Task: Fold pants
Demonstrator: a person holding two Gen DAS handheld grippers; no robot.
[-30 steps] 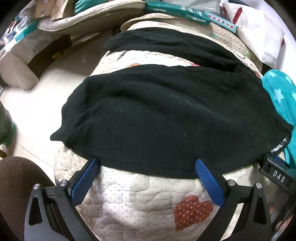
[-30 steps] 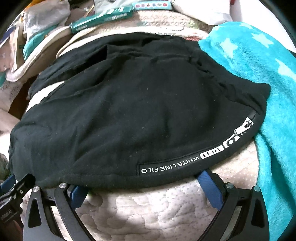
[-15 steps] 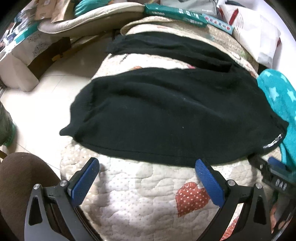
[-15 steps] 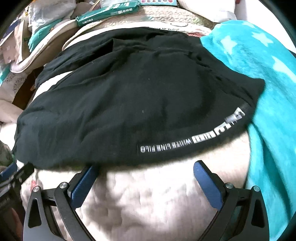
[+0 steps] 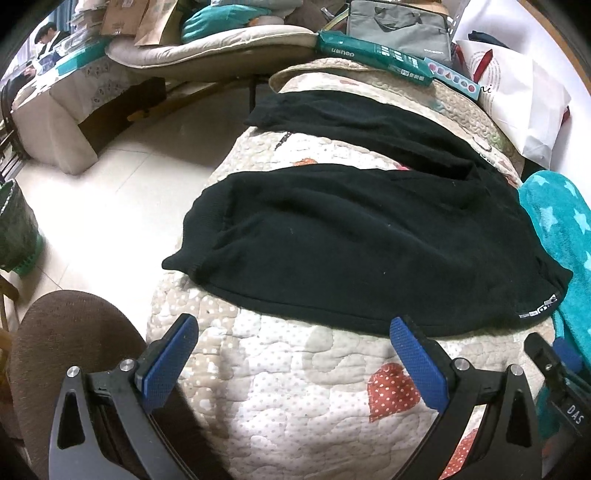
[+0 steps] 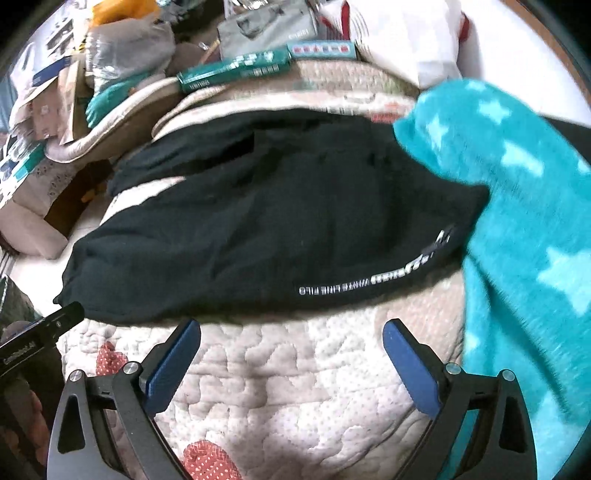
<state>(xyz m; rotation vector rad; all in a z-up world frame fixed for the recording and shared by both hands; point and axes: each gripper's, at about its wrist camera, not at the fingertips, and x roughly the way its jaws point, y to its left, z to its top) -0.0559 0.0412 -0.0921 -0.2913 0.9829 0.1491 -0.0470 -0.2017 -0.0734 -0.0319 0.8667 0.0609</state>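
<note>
Black pants (image 5: 351,236) (image 6: 258,229) lie spread on a quilted bed cover (image 5: 295,387) (image 6: 295,376), with one leg (image 5: 354,122) stretched out at the far side. White lettering (image 6: 354,284) runs along their near hem. My left gripper (image 5: 291,332) is open, its blue pads over bare quilt just short of the near hem. My right gripper (image 6: 291,334) is open too and holds nothing, also a little short of the hem. The right wrist view is blurred.
A teal star-patterned blanket (image 5: 565,229) (image 6: 517,240) lies along the pants' right edge. Long green boxes (image 5: 373,55), a grey bag (image 5: 399,26) and a white bag (image 5: 517,92) crowd the far end. Tiled floor (image 5: 110,192) and a brown stool (image 5: 66,339) lie left.
Both grippers have drawn back from the near hem of the pants, which they were touching a second ago. The pants stay flat on the quilt.
</note>
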